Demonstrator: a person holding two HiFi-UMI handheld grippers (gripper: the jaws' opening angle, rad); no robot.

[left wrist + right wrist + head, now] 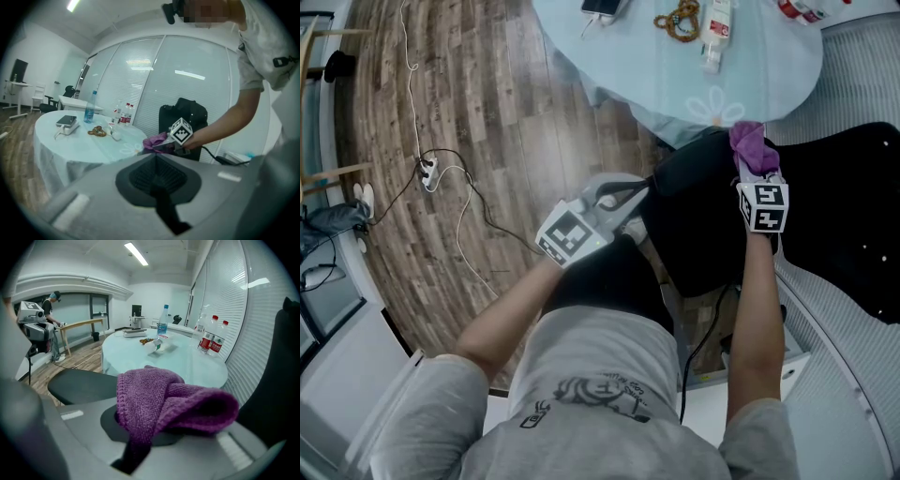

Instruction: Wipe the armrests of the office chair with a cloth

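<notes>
One cloth (750, 145), clamped in your right gripper (757, 171) over the chair (848, 220); left gripper (633, 195) closed, empty. Next: press onto armrest.

Round table (656, 70) with a pale blue cloth and a flower print near its edge.
On it:
- a white phone-like device (602, 7) with its cable
- a loop of brown beads (677, 19)
- a small bottle (716, 33) lying on its side
- red-labelled bottles (209, 341) at the far edge
- one tall clear bottle (162, 322), upright

Wood-plank floor (487, 103): a power strip (428, 172), with white and black cables (464, 220) trailing from it.
</notes>
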